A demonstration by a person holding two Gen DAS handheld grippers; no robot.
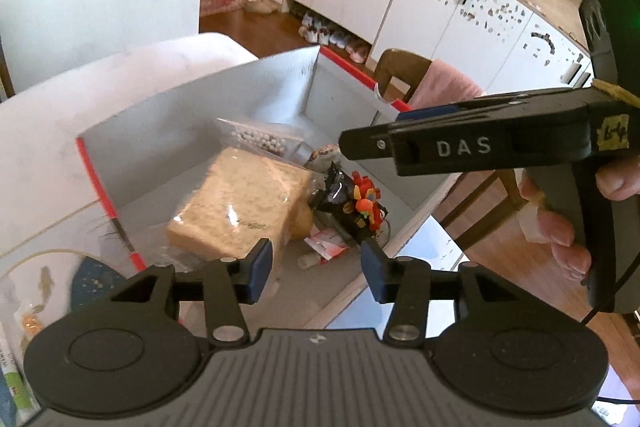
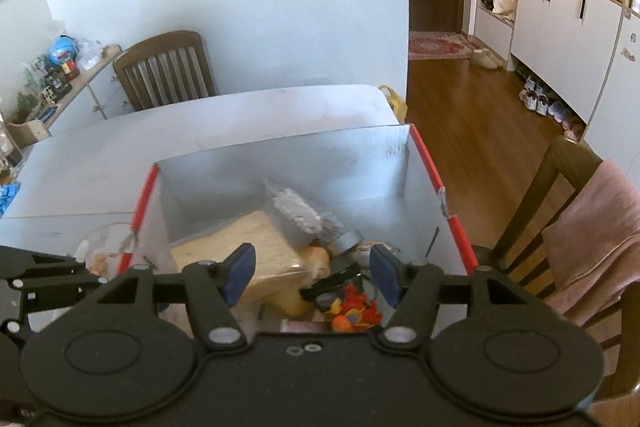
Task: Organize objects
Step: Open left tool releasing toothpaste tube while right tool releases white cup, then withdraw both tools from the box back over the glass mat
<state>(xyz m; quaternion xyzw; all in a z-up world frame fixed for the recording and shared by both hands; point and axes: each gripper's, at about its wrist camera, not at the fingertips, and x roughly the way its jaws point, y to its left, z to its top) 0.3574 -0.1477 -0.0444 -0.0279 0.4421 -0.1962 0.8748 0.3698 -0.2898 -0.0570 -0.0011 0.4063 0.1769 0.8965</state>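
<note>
Wood flooring runs through this room, with white cupboards [image 2: 560,27] along the far wall, a row of shoes [image 2: 548,105] tucked underneath them and a small red rug [image 2: 436,45] by the dark door. Pale counter [image 2: 100,163] takes up the middle, and a wooden chair [image 2: 168,71] sits against the wall behind it, while another chair with a pink towel [image 2: 596,223] draped over its back stands on the right side. Sitting on the counter is an open grey box [image 2: 304,155] with red edges, and that's where the stuff is: a bagged tan sponge-looking block [image 1: 244,203], a bag of little white beads [image 1: 260,139], a black packet [image 1: 340,191] and a small orange-and-red toy [image 1: 366,201], all lying together on the box floor. Both grippers hang above the box pointing down into it. Left gripper [image 1: 316,267] has its blue pads apart with nothing between them, and the right gripper [image 2: 312,273] is spread too, also empty. From the left camera you can see fingers [image 1: 560,227] wrapped round the right gripper's handle.
</note>
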